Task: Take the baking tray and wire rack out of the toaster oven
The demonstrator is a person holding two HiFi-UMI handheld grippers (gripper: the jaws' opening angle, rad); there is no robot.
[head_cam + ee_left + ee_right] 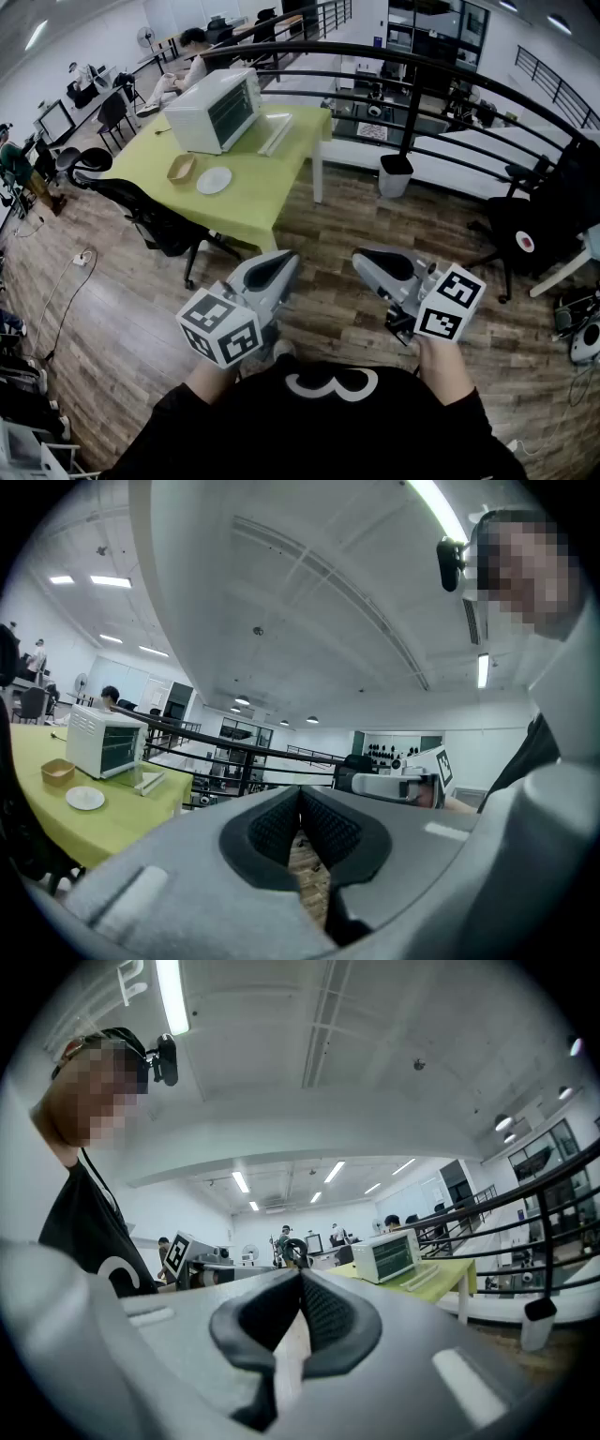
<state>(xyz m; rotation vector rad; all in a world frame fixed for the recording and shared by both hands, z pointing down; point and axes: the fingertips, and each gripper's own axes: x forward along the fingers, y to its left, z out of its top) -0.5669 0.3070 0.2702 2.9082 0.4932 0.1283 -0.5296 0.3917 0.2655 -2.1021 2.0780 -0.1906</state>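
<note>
The toaster oven point(214, 108) stands at the far end of the green surface point(267, 202), close to its far left corner, with its dark glass door turned toward the right edge. You cannot make out the baking tray or the wire rack through that glass. A long pale slab point(277, 134) lies flat just beside the door, between the oven and the far right corner; what it is cannot be told. Nearer to you, along the left edge, a small tan basket point(181, 168) sits just beside a white plate point(214, 180).

A black office chair point(141, 206) stands against the near left edge. A white bin point(396, 175) stands on the wooden floor point(347, 216) past the right edge, under a dark curved railing point(422, 66). A seated person point(187, 56) is beyond the oven.

You hold both tools level in front of your chest, over the floor and well apart from the surface. Your left claw point(272, 270) has its dark ribbed pads pressed together with nothing between them. Your right claw point(380, 264) is pressed together as well, and empty. The two marker cubes sit at the hand end of each tool.
</note>
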